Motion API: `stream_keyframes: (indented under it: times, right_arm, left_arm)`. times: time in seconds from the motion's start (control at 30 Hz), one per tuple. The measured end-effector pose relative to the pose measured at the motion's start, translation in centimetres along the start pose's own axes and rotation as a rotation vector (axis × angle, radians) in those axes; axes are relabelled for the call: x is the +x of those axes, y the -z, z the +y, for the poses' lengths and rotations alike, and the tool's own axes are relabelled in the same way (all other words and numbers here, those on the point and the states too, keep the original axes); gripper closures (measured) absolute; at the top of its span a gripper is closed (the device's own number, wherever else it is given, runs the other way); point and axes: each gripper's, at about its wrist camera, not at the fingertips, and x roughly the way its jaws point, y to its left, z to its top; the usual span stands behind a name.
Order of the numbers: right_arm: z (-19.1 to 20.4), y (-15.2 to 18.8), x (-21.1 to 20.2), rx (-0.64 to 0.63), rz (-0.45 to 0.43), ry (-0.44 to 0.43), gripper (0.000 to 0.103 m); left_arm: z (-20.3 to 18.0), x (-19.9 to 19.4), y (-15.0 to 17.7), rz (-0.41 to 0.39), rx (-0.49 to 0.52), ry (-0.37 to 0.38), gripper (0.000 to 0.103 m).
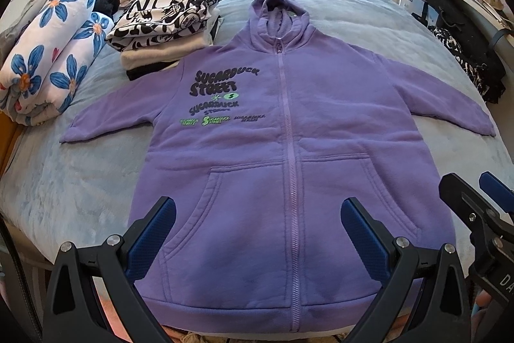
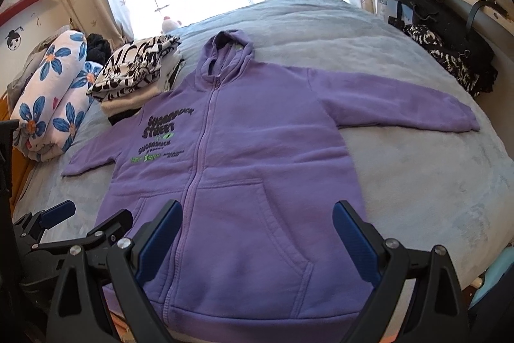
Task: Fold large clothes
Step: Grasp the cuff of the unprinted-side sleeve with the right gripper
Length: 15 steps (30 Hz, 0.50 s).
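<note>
A purple zip hoodie (image 1: pixel 276 150) (image 2: pixel 244 169) with dark and green lettering lies flat and face up on the bed, zipped, hood at the far end and both sleeves spread out to the sides. My left gripper (image 1: pixel 257 214) hovers open over the hoodie's lower front near the hem, nothing between its blue pads. My right gripper (image 2: pixel 257 214) also stands open, above the pocket on the hoodie's right half. The left wrist view shows the right gripper (image 1: pixel 482 198) at its right edge; the right wrist view shows the left gripper (image 2: pixel 57 221) at its lower left.
A folded stack topped by a black-and-white printed garment (image 1: pixel 167 18) (image 2: pixel 135 66) sits by the hoodie's left shoulder. A rolled floral quilt (image 1: pixel 51 53) (image 2: pixel 51 98) lies at the far left. Dark patterned clothes (image 1: pixel 472 66) (image 2: pixel 449 60) and a shelf border the bed (image 1: pixel 353 15) on the right.
</note>
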Motion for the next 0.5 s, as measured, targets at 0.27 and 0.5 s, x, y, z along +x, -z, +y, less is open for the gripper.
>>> stream_keyframes:
  times: [0.27,0.5]
  right_arm:
    - [-2.1,-0.9,-1.8,-0.031,-0.084,0.035,0.008]
    - [-4.3,-3.1,-4.0,-0.057,-0.2,0.102,0.008]
  left_arm:
    - [-1.5,-1.8,-2.1,-0.116,-0.045,0.062,0.001]
    - [-3.8,-3.5,-5.0,-0.209,-0.054,0.122,0.001]
